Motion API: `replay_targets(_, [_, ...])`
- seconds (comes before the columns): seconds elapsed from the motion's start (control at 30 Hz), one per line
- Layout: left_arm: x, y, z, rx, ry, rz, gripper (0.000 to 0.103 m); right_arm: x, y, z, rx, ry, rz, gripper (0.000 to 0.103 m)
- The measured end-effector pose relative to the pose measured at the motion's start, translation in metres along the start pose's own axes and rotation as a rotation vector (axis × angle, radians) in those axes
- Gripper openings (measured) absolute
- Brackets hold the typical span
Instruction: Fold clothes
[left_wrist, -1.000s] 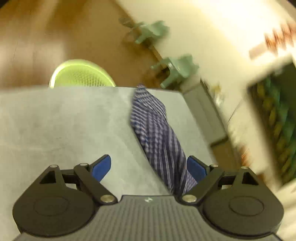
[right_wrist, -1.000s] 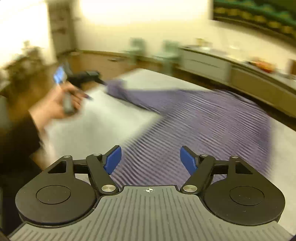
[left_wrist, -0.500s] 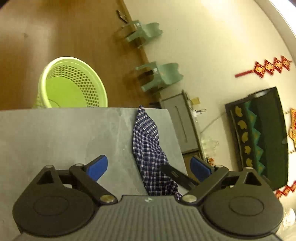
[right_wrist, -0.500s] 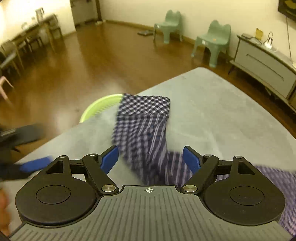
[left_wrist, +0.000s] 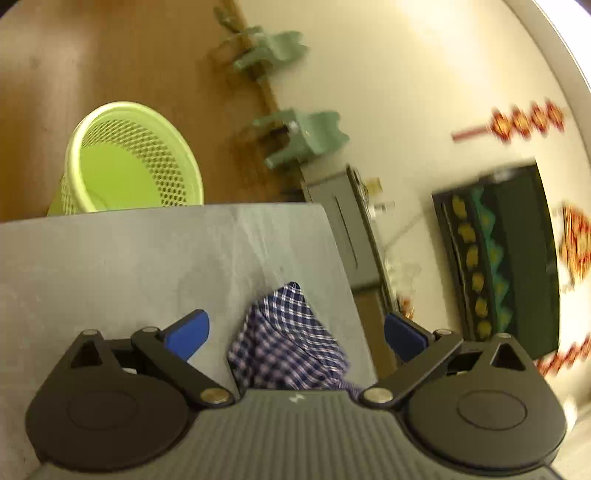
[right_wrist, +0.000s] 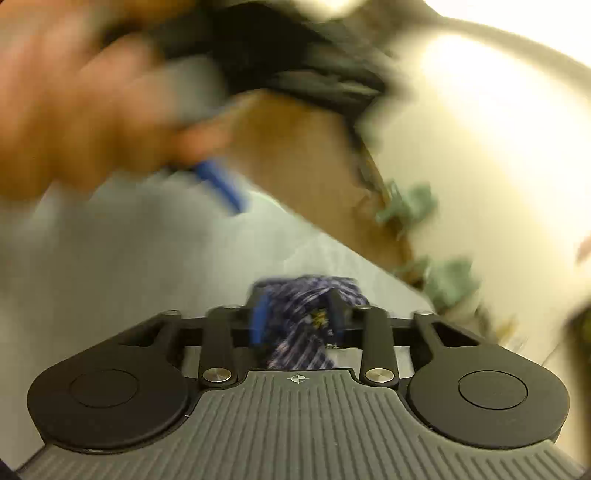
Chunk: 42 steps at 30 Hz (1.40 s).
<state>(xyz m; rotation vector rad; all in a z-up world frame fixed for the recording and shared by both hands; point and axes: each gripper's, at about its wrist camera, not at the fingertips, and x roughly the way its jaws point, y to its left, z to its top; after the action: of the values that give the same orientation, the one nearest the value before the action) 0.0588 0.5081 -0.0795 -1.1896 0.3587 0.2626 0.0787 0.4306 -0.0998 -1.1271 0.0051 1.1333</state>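
A blue-and-white checked shirt (left_wrist: 288, 343) lies bunched on the grey table (left_wrist: 110, 266), between the spread blue fingers of my left gripper (left_wrist: 295, 334), which is open and holds nothing. In the blurred right wrist view, my right gripper (right_wrist: 297, 317) is shut on a fold of the checked shirt (right_wrist: 295, 332). Above it, a person's hand (right_wrist: 85, 110) holds the other gripper, one blue fingertip (right_wrist: 221, 186) showing over the table (right_wrist: 110, 258).
A lime-green mesh basket (left_wrist: 129, 166) stands on the wooden floor beyond the table's far edge. Two green chairs (left_wrist: 306, 136) and a grey cabinet (left_wrist: 343, 229) line the wall. The table's right edge runs close beside the shirt.
My right gripper has shut on the shirt and pulled it in; the cloth that stretched to the far table edge is now bunched close. The left gripper stays open.
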Motion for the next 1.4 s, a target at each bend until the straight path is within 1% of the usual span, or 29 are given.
replay_targets(0.03, [-0.001,-0.008,-0.003,0.053,0.003,0.019,0.103,0.001,0.009,-0.004,-0.032,-0.001,-0.009,0.054])
replay_targets(0.07, [-0.005,-0.018,-0.006,0.123,-0.013,0.049,0.103,0.002,0.014,-0.006,-0.044,0.001,-0.017,0.057])
replay_targets(0.17, [-0.003,-0.050,-0.014,0.341,-0.049,0.129,0.103,0.005,0.011,-0.007,0.006,-0.006,-0.027,0.066])
replay_targets(0.2, [0.000,-0.061,-0.017,0.421,-0.059,0.153,0.103,0.005,0.011,-0.007,0.012,-0.012,-0.032,0.068])
replay_targets(0.3, [0.019,-0.091,-0.029,0.604,-0.045,0.208,0.103,0.001,0.012,-0.006,0.008,-0.040,-0.026,0.074])
replay_targets(0.4, [0.045,-0.109,-0.045,0.728,0.030,0.220,0.103,-0.001,0.019,-0.012,0.037,-0.065,0.035,0.073])
replay_targets(0.47, [0.063,-0.114,-0.057,0.809,0.069,0.293,0.101,-0.001,0.021,-0.017,0.087,-0.067,0.095,0.073])
replay_targets(0.57, [0.086,-0.112,-0.079,0.945,0.118,0.399,0.088,-0.003,0.020,-0.025,0.189,-0.023,0.202,0.069])
replay_targets(0.6, [0.093,-0.111,-0.087,0.988,0.134,0.433,0.068,-0.007,0.016,-0.028,0.238,-0.015,0.224,0.069])
replay_targets(0.63, [0.098,-0.108,-0.092,1.019,0.139,0.476,0.040,-0.012,0.010,-0.032,0.298,0.002,0.239,0.068])
replay_targets(0.67, [0.101,-0.105,-0.097,1.046,0.141,0.514,0.033,-0.018,0.003,-0.036,0.360,0.027,0.253,0.067])
replay_targets(0.7, [0.097,-0.103,-0.097,1.036,0.124,0.513,0.025,-0.027,-0.007,-0.042,0.440,0.042,0.259,0.066])
replay_targets(0.73, [0.092,-0.102,-0.093,1.004,0.122,0.514,0.019,-0.040,-0.018,-0.050,0.535,0.047,0.258,0.068])
replay_targets(0.8, [0.071,-0.095,-0.075,0.867,0.093,0.469,0.019,-0.076,-0.042,-0.075,0.763,0.063,0.247,0.070])
replay_targets(0.87, [0.050,-0.085,-0.057,0.720,0.068,0.426,0.019,-0.114,-0.060,-0.111,1.005,0.070,0.219,0.071])
replay_targets(0.93, [0.030,-0.070,-0.039,0.565,0.041,0.394,0.023,-0.156,-0.061,-0.160,1.228,0.073,0.164,0.072])
replay_targets(0.97, [0.022,-0.062,-0.031,0.489,0.036,0.366,0.025,-0.168,-0.053,-0.176,1.280,0.092,0.148,0.072])
replay_targets(1.0, [0.015,-0.055,-0.026,0.422,0.035,0.336,0.033,-0.174,-0.041,-0.186,1.286,0.125,0.145,0.072])
replay_targets(1.03, [0.008,-0.048,-0.021,0.357,0.034,0.307,0.043,-0.179,-0.029,-0.196,1.291,0.158,0.141,0.071])
replay_targets(1.07, [0.003,-0.043,-0.019,0.314,0.030,0.290,0.049,-0.185,-0.016,-0.205,1.297,0.191,0.137,0.070])
replay_targets(1.1, [-0.001,-0.039,-0.017,0.273,0.027,0.275,0.060,-0.190,-0.004,-0.215,1.302,0.225,0.133,0.070])
replay_targets(1.13, [-0.005,-0.038,-0.018,0.257,0.018,0.278,0.070,-0.196,0.008,-0.225,1.307,0.258,0.129,0.070])
replay_targets(1.17, [-0.008,-0.038,-0.017,0.253,0.003,0.285,0.073,-0.201,0.020,-0.234,1.312,0.291,0.125,0.069])
replay_targets(1.2, [-0.012,-0.040,-0.019,0.262,-0.015,0.291,0.080,-0.202,0.034,-0.234,1.295,0.311,0.148,0.069])
replay_targets(1.23, [-0.013,-0.044,-0.021,0.284,-0.029,0.299,0.089,-0.199,0.048,-0.227,1.261,0.319,0.192,0.068])
replay_targets(1.27, [-0.014,-0.047,-0.024,0.307,-0.044,0.307,0.093,-0.197,0.059,-0.220,1.223,0.318,0.211,0.070])
replay_targets(1.3, [-0.014,-0.051,-0.027,0.331,-0.058,0.316,0.097,-0.195,0.066,-0.212,1.182,0.309,0.211,0.075])
replay_targets(1.33, [-0.013,-0.058,-0.032,0.373,-0.060,0.338,0.097,-0.192,0.070,-0.206,1.151,0.307,0.223,0.073])
replay_targets(1.4, [-0.005,-0.071,-0.042,0.480,-0.056,0.417,0.097,-0.187,0.058,-0.204,1.133,0.298,0.224,0.072])
